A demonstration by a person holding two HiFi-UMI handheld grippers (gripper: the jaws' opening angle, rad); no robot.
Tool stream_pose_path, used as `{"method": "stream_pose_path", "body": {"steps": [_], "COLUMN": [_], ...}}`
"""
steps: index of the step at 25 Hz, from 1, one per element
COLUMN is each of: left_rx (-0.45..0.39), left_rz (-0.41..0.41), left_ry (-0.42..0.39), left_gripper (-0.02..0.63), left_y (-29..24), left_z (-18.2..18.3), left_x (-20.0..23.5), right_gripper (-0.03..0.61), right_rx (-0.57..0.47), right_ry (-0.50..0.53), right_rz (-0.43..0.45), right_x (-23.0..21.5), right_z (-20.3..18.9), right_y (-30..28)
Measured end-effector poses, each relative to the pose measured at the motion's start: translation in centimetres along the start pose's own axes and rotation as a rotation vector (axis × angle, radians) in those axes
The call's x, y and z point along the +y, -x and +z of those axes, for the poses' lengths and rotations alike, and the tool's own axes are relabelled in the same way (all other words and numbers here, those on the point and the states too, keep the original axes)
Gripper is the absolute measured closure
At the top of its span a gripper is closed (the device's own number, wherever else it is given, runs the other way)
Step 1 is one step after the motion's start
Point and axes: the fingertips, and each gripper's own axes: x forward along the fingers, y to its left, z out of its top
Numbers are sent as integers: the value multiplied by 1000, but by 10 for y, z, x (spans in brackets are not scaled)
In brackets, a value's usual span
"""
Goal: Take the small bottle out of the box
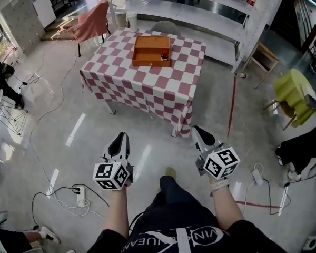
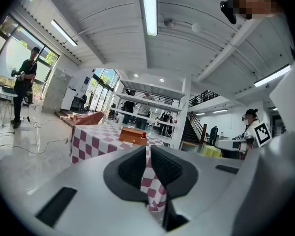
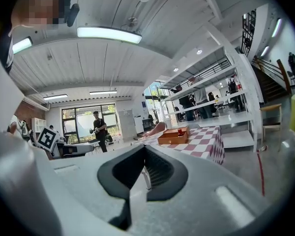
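An orange box (image 1: 151, 50) sits on the far side of a table with a red-and-white checked cloth (image 1: 147, 83). A small dark bottle with a red cap (image 1: 164, 56) stands inside the box at its right front corner. Both grippers hang well short of the table, over the floor near the person's legs. My left gripper (image 1: 120, 136) is shut and holds nothing. My right gripper (image 1: 196, 130) is also shut and holds nothing. The left gripper view shows the box (image 2: 132, 135) and the bottle (image 2: 143, 133) far beyond the gripper (image 2: 148, 149). The right gripper view shows the box (image 3: 173, 137) far beyond that gripper (image 3: 144, 149).
White shelving (image 1: 200, 15) stands behind the table. A chair draped in pink cloth (image 1: 92, 22) is at the back left, a yellow-green chair (image 1: 292, 91) at the right. A power strip with cables (image 1: 79, 194) lies on the floor at the left, and a red tape line (image 1: 232, 107) runs along the floor at the right.
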Motion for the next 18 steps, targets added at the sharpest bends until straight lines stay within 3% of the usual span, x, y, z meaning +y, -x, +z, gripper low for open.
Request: {"method": "stream_pose_path", "body": {"steps": [18], "left_rx": [4], "left_rz": [49], "left_ry": [-1], "left_gripper": [581], "left_y": [-79], "left_z": [20], "left_x": [60], "right_gripper": [572], "right_rx": [19], "right_ry": [-10], "right_rz": [48], "right_x": [-40], "right_z": [9], "right_y": [-111]}}
